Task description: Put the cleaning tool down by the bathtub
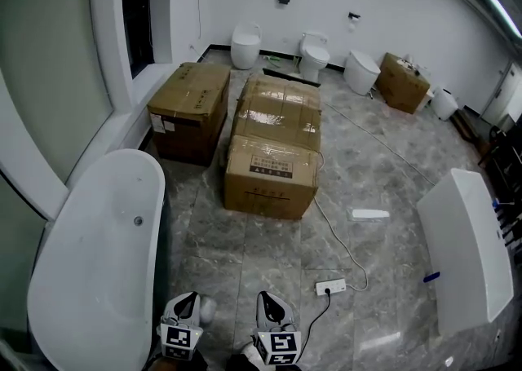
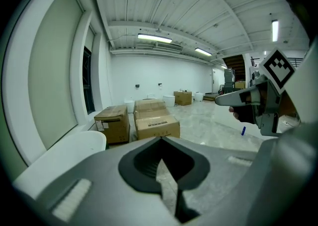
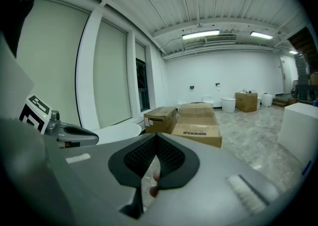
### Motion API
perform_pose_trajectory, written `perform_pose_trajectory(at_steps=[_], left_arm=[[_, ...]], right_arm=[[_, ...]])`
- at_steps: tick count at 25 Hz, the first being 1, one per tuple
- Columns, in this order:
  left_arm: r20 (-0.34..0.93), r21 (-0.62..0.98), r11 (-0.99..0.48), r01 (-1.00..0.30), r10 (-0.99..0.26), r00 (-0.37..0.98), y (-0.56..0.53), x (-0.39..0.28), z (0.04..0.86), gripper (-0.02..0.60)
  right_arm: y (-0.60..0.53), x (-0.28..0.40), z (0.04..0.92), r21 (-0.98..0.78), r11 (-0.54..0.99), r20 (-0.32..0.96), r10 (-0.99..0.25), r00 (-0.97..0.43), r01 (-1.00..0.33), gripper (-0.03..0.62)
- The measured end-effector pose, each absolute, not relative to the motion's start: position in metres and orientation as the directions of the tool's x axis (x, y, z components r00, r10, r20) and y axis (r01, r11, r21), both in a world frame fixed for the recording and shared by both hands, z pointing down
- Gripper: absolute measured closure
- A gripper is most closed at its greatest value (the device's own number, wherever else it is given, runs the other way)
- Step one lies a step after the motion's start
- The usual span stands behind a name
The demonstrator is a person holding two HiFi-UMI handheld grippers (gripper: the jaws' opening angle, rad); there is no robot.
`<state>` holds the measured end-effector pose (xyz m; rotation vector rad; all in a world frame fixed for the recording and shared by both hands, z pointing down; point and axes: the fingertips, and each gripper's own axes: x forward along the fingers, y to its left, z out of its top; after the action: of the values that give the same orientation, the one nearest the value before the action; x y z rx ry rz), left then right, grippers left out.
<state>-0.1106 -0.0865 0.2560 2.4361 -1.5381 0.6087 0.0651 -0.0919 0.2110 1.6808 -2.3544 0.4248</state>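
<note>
The white bathtub stands at the left, its near end beside my left gripper. My right gripper is close by on its right, both low in the head view over the marble floor. In the left gripper view the left gripper has its jaws together with only a thin slit and nothing held. The right gripper looks the same in its own view, shut and empty. A flat white object lies on the floor further right; I cannot tell whether it is the cleaning tool.
Three cardboard boxes stand ahead in the middle of the floor. A power strip with its cable lies to the right of the grippers. A white tub-like unit is at the right. Toilets line the far wall.
</note>
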Motion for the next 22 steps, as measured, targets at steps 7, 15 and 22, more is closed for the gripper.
perform_pose_trajectory(at_steps=[7,15,22], left_arm=[[0.390,-0.063,-0.442,-0.895,-0.836,0.385,-0.089,-0.106,0.220,0.581],[0.338,-0.079,-0.415,-0.906,-0.867,0.367,-0.095,-0.106,0.190,0.581],[0.319,-0.098,-0.442,-0.892,-0.863,0.392,-0.093,-0.094,0.175,0.581]], right_arm=[[-0.090,0.070,0.190,-0.095,0.307,0.307,-0.896,-0.322,-0.947,0.571],[-0.090,0.072,0.165,-0.098,0.321,0.262,-0.905,-0.336,-0.942,0.571],[-0.085,0.082,0.153,-0.105,0.317,0.248,-0.910,-0.334,-0.943,0.571]])
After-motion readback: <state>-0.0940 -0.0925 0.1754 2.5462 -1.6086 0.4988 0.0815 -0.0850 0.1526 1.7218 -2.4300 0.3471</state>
